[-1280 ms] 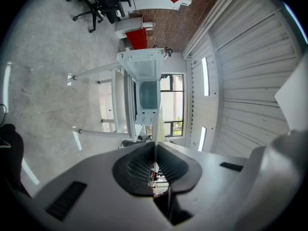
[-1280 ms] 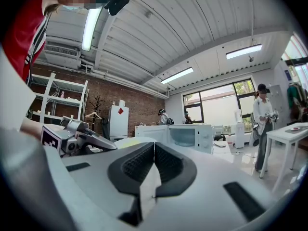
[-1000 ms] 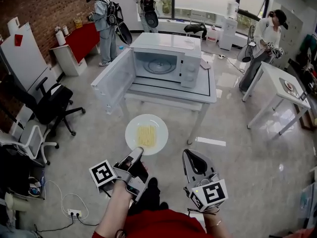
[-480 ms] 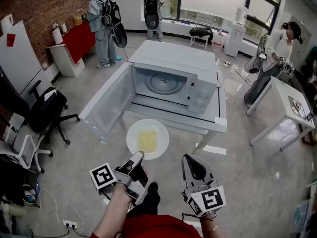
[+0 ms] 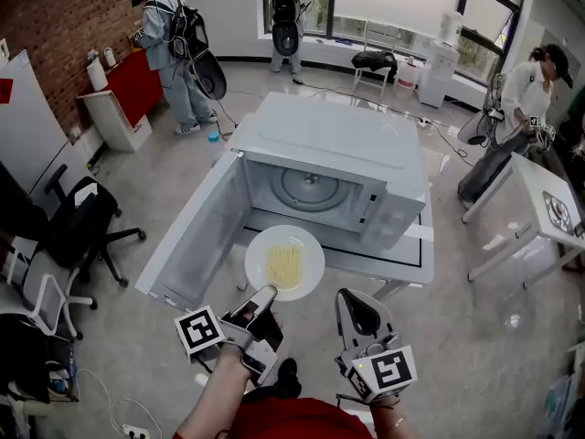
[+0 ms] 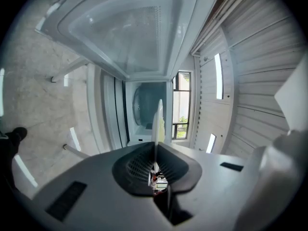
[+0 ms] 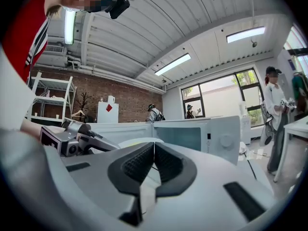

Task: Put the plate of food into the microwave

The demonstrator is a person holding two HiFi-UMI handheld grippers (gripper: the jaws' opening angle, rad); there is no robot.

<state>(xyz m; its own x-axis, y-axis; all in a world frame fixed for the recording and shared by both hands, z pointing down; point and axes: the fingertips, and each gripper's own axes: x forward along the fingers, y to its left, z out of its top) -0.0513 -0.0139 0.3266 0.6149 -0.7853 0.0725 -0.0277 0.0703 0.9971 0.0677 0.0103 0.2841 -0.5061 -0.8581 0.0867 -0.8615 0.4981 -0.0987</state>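
Observation:
A white plate (image 5: 284,262) with yellow noodles hangs level in front of the open microwave (image 5: 335,166). My left gripper (image 5: 265,293) is shut on the plate's near rim. In the left gripper view the plate (image 6: 158,119) shows edge-on between the jaws of the left gripper (image 6: 155,148), with the microwave cavity (image 6: 143,106) straight behind it. The microwave door (image 5: 192,233) stands swung out to the left. My right gripper (image 5: 351,294) is shut and empty, to the right of the plate and just short of the table. In the right gripper view, the right gripper (image 7: 154,146) has nothing between its pads.
The microwave sits on a white glass-topped table (image 5: 417,254). Office chairs (image 5: 82,230) stand at the left and a white table (image 5: 541,211) at the right. Three people stand at the back and right of the room. A red table (image 5: 130,85) is at the far left.
Both grippers and the plate have moved forward toward the microwave. The plate, earlier over the floor short of the table, now hangs at the table's front before the open cavity.

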